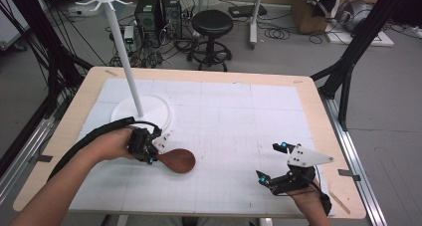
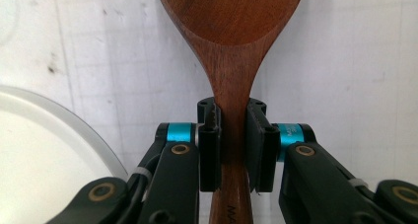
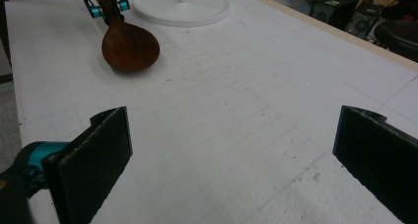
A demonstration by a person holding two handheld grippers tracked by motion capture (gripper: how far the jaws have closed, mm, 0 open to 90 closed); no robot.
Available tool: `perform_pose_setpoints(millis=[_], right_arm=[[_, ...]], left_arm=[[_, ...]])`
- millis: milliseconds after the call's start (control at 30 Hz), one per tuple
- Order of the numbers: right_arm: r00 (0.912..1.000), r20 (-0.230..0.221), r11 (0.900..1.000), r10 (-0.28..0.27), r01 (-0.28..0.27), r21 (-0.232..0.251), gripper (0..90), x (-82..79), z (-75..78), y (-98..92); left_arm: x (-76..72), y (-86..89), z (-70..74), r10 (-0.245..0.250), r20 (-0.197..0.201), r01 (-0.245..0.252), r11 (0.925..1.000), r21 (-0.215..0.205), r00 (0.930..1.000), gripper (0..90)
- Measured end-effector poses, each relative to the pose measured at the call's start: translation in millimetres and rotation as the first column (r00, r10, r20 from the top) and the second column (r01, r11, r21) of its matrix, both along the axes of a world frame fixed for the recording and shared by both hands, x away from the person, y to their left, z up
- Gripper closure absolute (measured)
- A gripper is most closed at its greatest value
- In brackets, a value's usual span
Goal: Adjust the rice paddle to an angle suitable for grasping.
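Note:
A dark wooden spoon (image 1: 177,160) lies over the white mat, bowl toward the right. My left gripper (image 1: 151,155) is shut on its handle; in the left gripper view the two pads (image 2: 260,146) clamp the spoon (image 2: 229,46) just below its bowl. The right gripper view shows the spoon's bowl (image 3: 129,47) with the left gripper (image 3: 109,8) on the neck behind it. My right gripper (image 1: 271,162) stands open near the front right of the table with nothing between its fingers (image 3: 93,161).
A white stand with a tall pole (image 1: 122,47) rises from a round base (image 1: 158,107) at the back left, close to the left hand. The base rim (image 2: 74,119) lies beside the spoon. The wooden table edge (image 1: 326,131) borders the mat.

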State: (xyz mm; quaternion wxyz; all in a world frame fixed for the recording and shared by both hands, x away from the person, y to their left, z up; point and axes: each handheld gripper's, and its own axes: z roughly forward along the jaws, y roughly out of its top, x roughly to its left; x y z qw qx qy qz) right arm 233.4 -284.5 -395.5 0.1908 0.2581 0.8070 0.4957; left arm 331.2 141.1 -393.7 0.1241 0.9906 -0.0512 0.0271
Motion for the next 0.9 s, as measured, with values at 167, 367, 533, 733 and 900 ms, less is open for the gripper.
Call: perform_pose_setpoints(millis=[167,367,533,733,900], right_arm=[[1.0000,-0.003,1.000,0.000,0.000,0.003,0.8,0.1,0.0,-0.1],[1.0000,-0.001,1.000,0.002,-0.002,0.002,0.8,0.4,-0.1,1.0],[1.0000,-0.001,1.000,0.004,-0.004,0.000,0.8,0.4,0.1,1.5],[1.0000,-0.003,1.000,0.002,-0.002,0.005,0.8,0.5,0.4,0.9],[1.0000,-0.001,1.000,0.002,-0.002,0.004,0.8,0.4,0.7,1.4]], left_arm=[[-0.6,-6.0,1.6,-0.011,0.015,0.012,0.9995,-0.030,0.9998,77.9],[-1.9,-17.3,1.2,-0.020,0.008,0.020,0.9988,-0.044,0.9998,77.9],[-3.2,-28.9,4.3,-0.014,0.011,0.015,0.9986,-0.050,0.9998,77.9],[-6.0,-44.2,8.4,-0.016,0.022,0.017,0.9988,-0.046,0.9996,77.8],[-8.3,-58.0,11.5,-0.021,0.025,0.022,0.9990,-0.038,0.9995,77.8]])
